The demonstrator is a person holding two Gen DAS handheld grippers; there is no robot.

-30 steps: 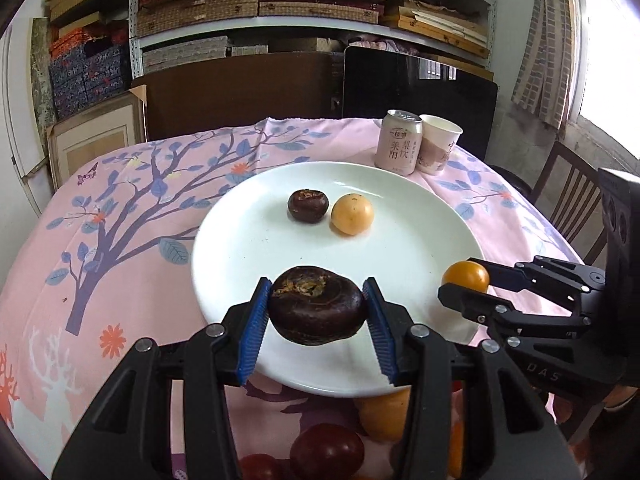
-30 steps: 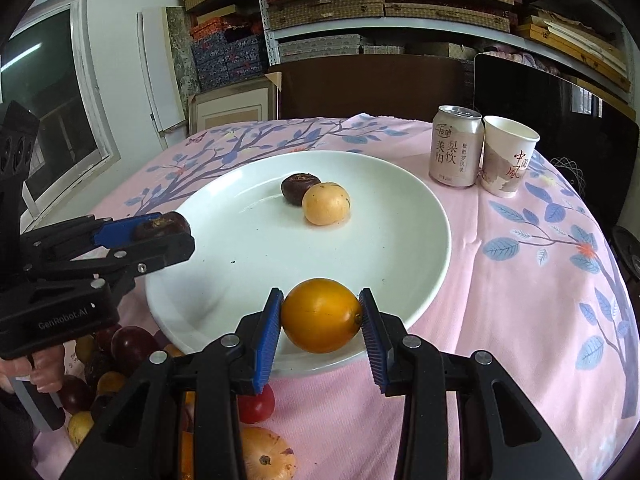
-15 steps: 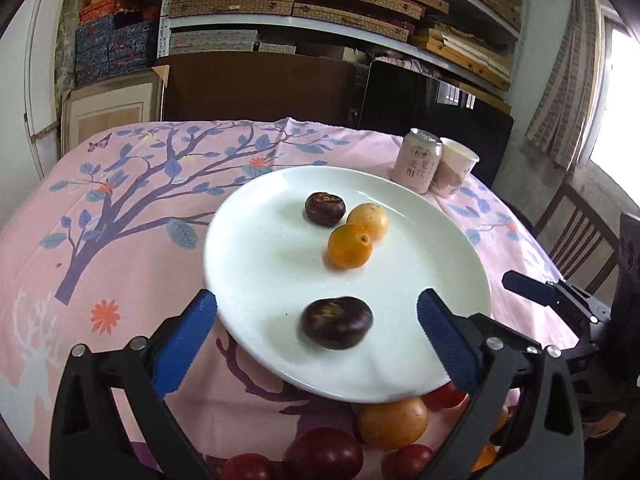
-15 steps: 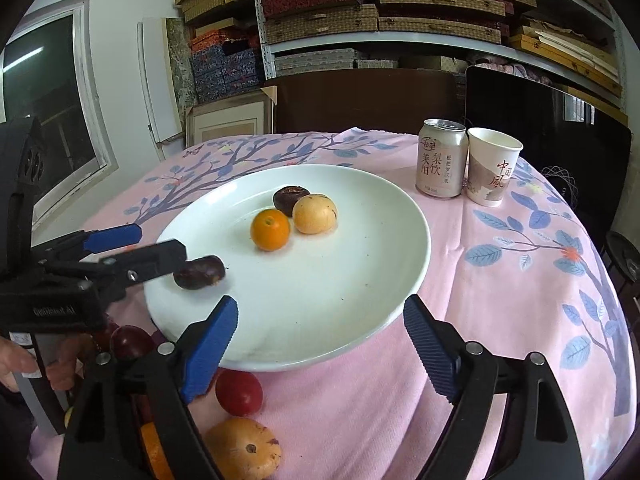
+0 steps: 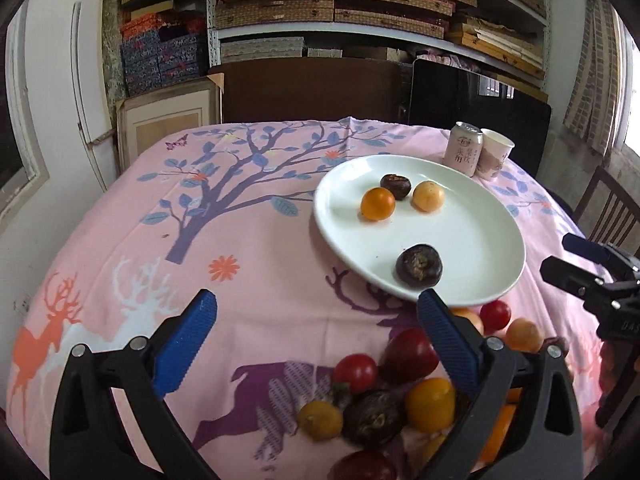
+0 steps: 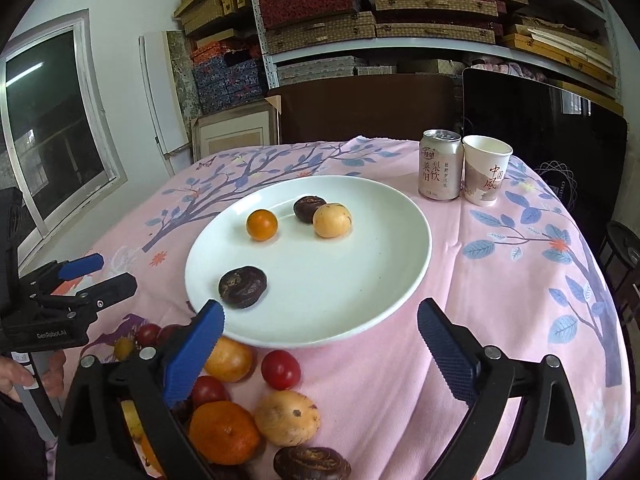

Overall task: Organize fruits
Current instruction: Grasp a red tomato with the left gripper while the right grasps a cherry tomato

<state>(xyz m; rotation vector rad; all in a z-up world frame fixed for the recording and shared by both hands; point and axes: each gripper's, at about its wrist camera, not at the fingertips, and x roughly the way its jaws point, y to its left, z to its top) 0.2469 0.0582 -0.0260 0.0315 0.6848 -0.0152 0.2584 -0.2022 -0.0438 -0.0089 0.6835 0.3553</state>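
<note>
A white plate (image 5: 480,236) (image 6: 376,280) holds a dark brown fruit (image 5: 419,266) (image 6: 243,287) near its front edge, an orange fruit (image 5: 377,203) (image 6: 261,224), a second dark fruit (image 5: 395,186) (image 6: 308,209) and a pale yellow fruit (image 5: 428,196) (image 6: 332,221). A pile of loose red, orange and dark fruits (image 5: 384,396) (image 6: 240,404) lies on the cloth in front of the plate. My left gripper (image 5: 316,336) is open and empty, left of the plate and above the cloth. My right gripper (image 6: 320,340) is open and empty over the plate's near rim and the pile.
A drink can (image 5: 464,148) (image 6: 440,165) and a paper cup (image 5: 496,154) (image 6: 485,169) stand behind the plate. The pink patterned tablecloth (image 5: 180,220) covers a round table. A wooden chair (image 5: 608,212) is at the right; shelves and boxes stand behind.
Both grippers opened and let go: the dark fruit and the orange fruit now lie on the plate. Both grippers then drew back, the left one swinging left of the plate.
</note>
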